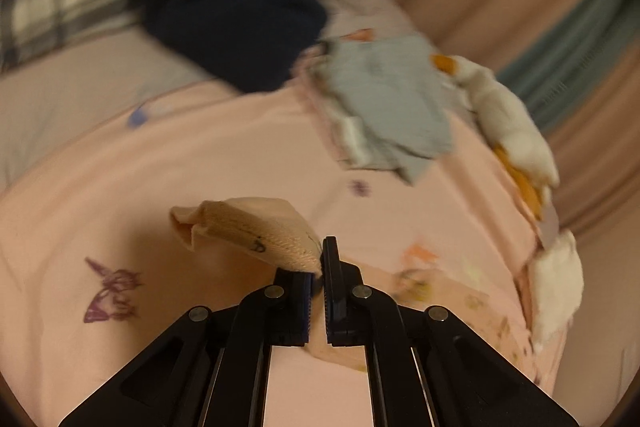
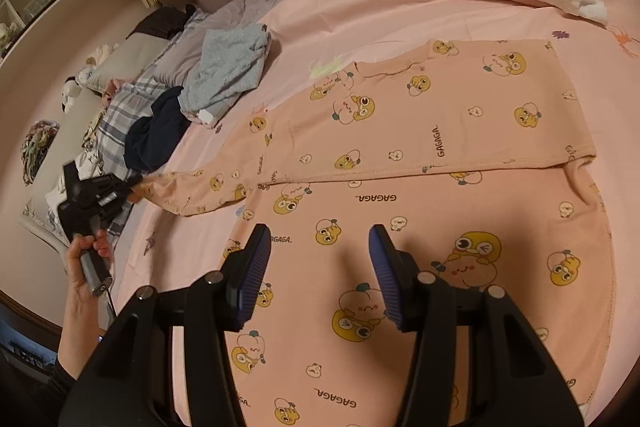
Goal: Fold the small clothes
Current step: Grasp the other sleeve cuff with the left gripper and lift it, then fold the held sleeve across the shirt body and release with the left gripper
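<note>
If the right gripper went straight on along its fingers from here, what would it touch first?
Most likely the pink printed top spread on the bed: the open right gripper points down at its lower body panel, with nothing between the fingers. How far above the cloth it hangs is unclear.

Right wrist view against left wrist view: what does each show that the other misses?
Only the right wrist view shows the pink printed top spread flat, the right gripper open above it holding nothing, and the hand carrying the left gripper. Only the left wrist view shows up close the left gripper shut on the sleeve cuff, and a purple butterfly print on the sheet. Both show the pink sheet, the grey folded garment and the navy garment.
</note>
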`<state>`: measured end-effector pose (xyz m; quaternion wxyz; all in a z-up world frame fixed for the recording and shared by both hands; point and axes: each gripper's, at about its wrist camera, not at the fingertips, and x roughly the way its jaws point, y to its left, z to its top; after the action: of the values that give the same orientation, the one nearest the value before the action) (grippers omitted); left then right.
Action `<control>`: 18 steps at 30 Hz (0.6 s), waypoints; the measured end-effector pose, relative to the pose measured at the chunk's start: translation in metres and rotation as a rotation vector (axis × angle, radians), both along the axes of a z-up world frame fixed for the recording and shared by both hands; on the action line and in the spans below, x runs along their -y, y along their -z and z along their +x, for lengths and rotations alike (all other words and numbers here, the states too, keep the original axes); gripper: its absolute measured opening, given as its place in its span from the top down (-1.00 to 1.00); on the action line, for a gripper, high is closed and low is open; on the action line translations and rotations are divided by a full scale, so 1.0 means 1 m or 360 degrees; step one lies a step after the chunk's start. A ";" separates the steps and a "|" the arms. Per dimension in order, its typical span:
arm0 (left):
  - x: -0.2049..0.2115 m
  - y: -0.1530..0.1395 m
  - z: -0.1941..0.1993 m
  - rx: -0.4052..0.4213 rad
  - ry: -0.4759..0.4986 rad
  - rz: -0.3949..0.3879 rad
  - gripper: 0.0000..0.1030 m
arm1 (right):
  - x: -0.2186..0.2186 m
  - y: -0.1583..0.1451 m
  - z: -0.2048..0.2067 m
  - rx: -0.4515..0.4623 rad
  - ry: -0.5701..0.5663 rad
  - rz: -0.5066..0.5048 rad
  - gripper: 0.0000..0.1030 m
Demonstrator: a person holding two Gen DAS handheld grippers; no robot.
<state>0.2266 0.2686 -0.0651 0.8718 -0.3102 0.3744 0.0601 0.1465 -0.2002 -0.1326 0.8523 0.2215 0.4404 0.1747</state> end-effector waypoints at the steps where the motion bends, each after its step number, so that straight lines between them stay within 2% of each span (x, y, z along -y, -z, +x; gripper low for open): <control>1: 0.008 -0.007 0.000 0.0019 0.0026 0.0021 0.95 | 0.002 0.000 -0.002 0.0001 0.0006 0.0009 -0.01; 6: 0.078 -0.047 0.004 0.0126 0.0254 0.0129 0.95 | 0.018 0.001 -0.010 0.0006 0.0049 0.0037 -0.01; 9: 0.125 -0.055 0.012 0.0138 0.0394 0.0180 0.95 | 0.032 0.002 -0.015 0.0008 0.0095 0.0074 -0.01; 14: 0.214 -0.049 0.023 0.0104 0.0640 0.0310 0.94 | 0.058 0.007 -0.022 0.0004 0.0176 0.0111 -0.01; 18: 0.279 -0.017 0.028 -0.0009 0.0820 0.0405 0.94 | 0.075 0.014 -0.027 -0.0013 0.0234 0.0132 -0.01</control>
<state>0.2549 -0.0099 -0.0482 0.8892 -0.0929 0.4327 -0.1160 0.1200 -0.2748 -0.1468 0.8512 0.2890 0.4187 0.1286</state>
